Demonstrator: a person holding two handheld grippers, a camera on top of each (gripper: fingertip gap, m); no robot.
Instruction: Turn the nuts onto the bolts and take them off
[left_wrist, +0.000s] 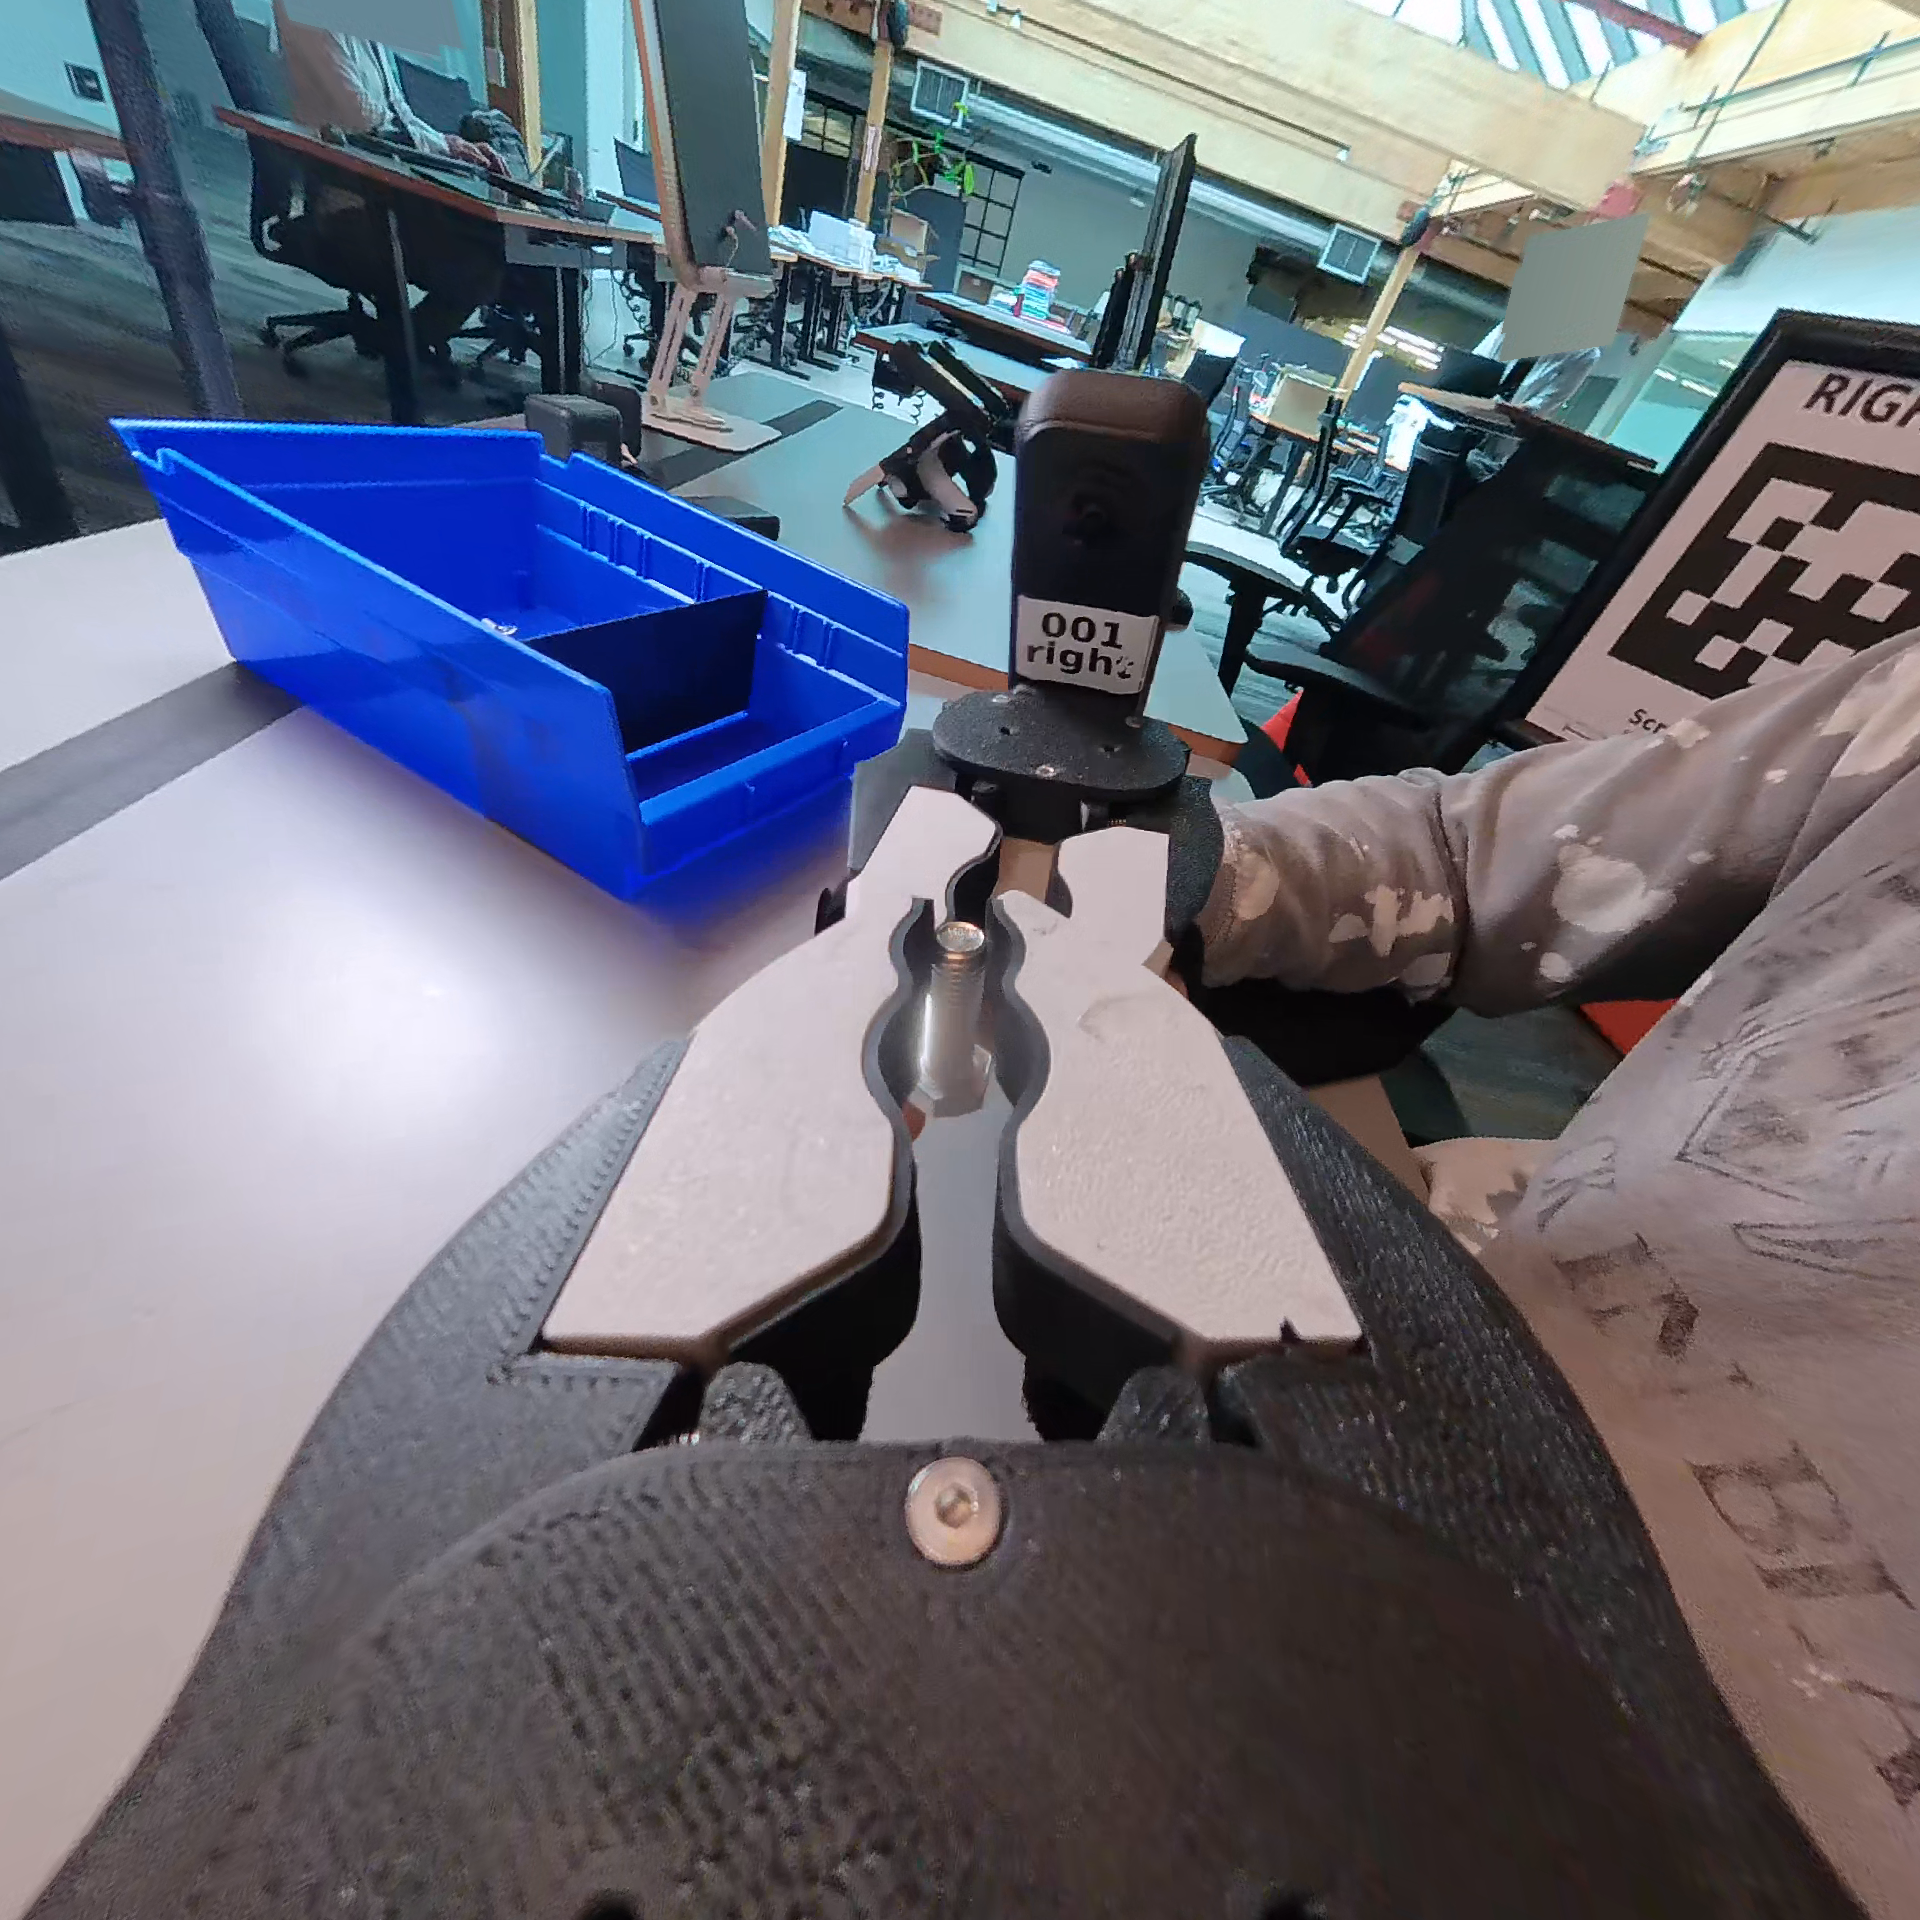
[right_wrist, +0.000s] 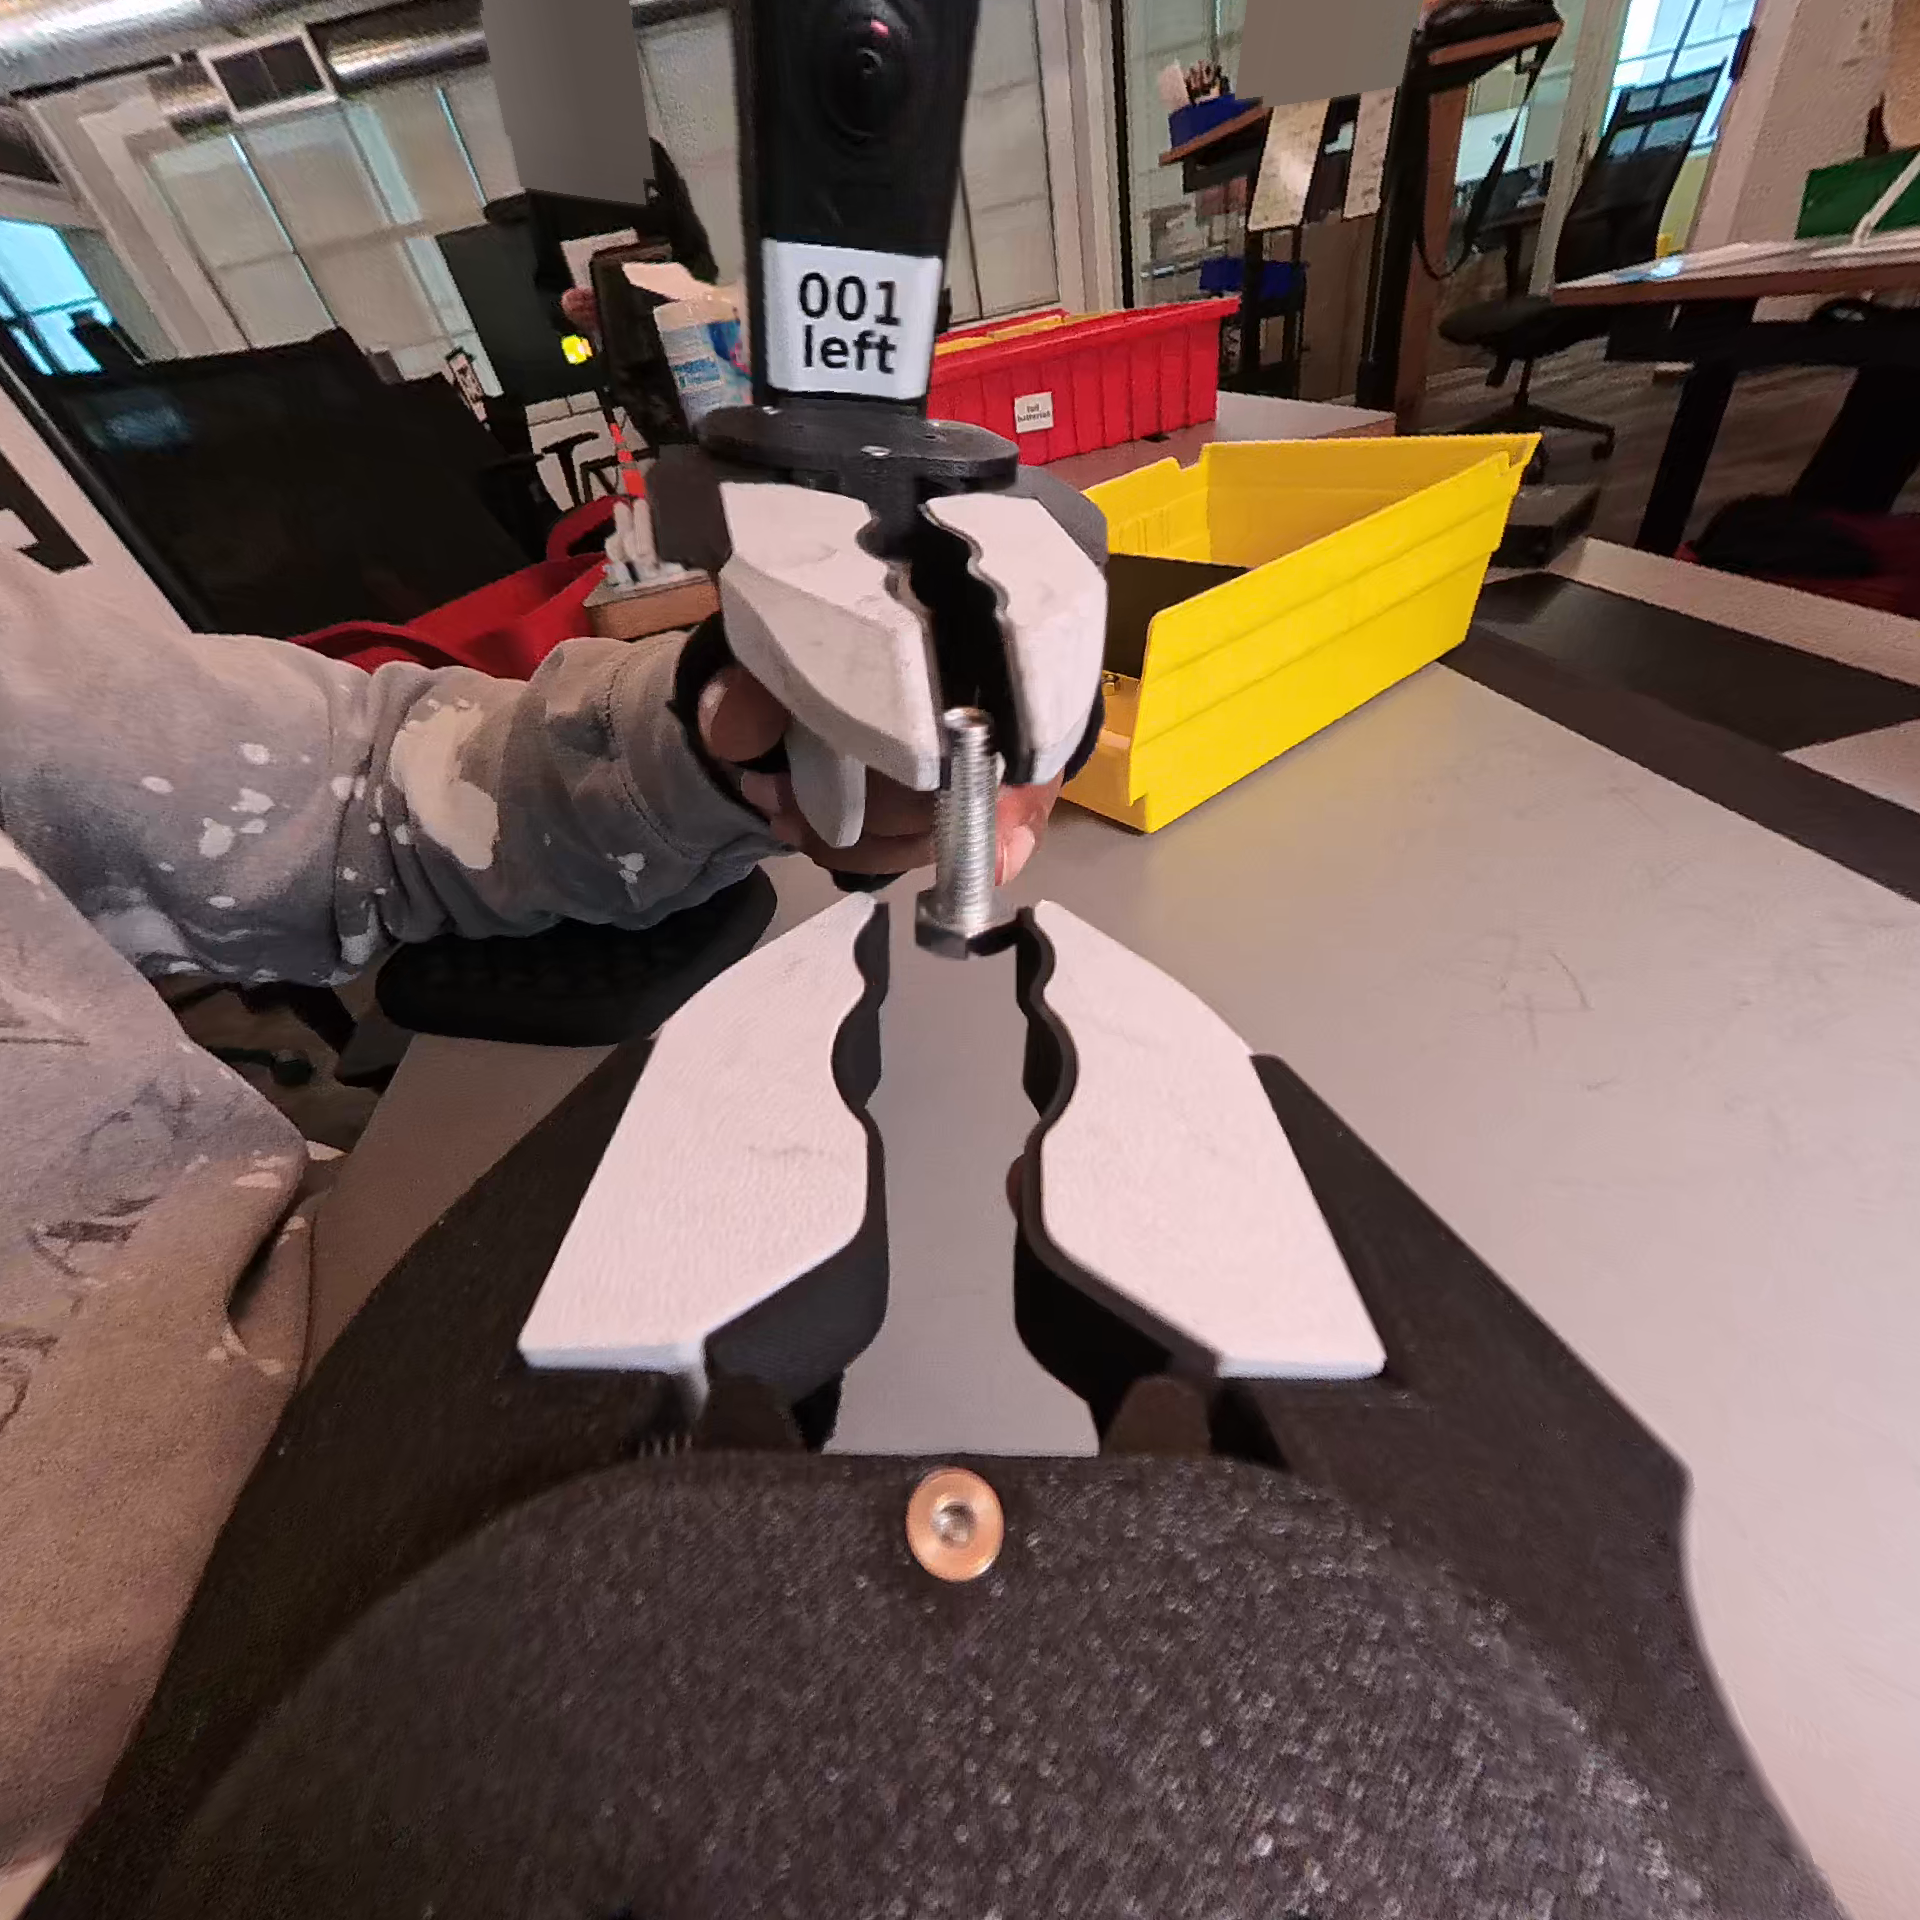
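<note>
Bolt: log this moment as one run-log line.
left gripper shut on bolt | right gripper open, fingers either side of bolt head | visible thread bare

A blue plastic bin (left_wrist: 499, 634) with a dark divider (left_wrist: 665, 660) lies on the grey table (left_wrist: 260, 1039). A yellow bin (right_wrist: 1320, 592) sits on the same table (right_wrist: 1507, 987), with a red tote (right_wrist: 1081, 379) behind it. Office desks (left_wrist: 436, 187) and chairs (left_wrist: 1340, 499) fill the background. A black-and-white marker board (left_wrist: 1756, 561) stands at the right.
</note>
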